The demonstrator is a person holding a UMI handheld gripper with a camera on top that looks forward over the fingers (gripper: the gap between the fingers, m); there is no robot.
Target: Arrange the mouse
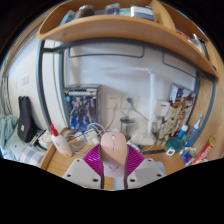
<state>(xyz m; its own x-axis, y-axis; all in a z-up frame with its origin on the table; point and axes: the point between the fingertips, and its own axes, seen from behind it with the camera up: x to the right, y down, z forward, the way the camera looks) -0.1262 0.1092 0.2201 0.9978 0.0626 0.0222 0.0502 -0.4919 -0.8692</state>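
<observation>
While the gripper (113, 168) points toward a cluttered wall at twelve o'clock, its two fingers are clenched on a pale, pinkish-white mouse (114, 152) — the magenta pads (95, 160) press on both its flanks. The mouse sits between the fingertips, lifted over a wooden desk (60, 165). Overhead curves a wooden shelf (120, 32) — cables (78, 132) tangle at ten o'clock, beyond the fingers.

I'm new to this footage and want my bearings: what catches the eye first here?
First, the pale mouse held up between the gripper fingers, both pink pads pressing on it. Beyond it a wooden shelf arches overhead, stacked with boxes. Below that, a tangle of cables hangs against the white wall.
</observation>
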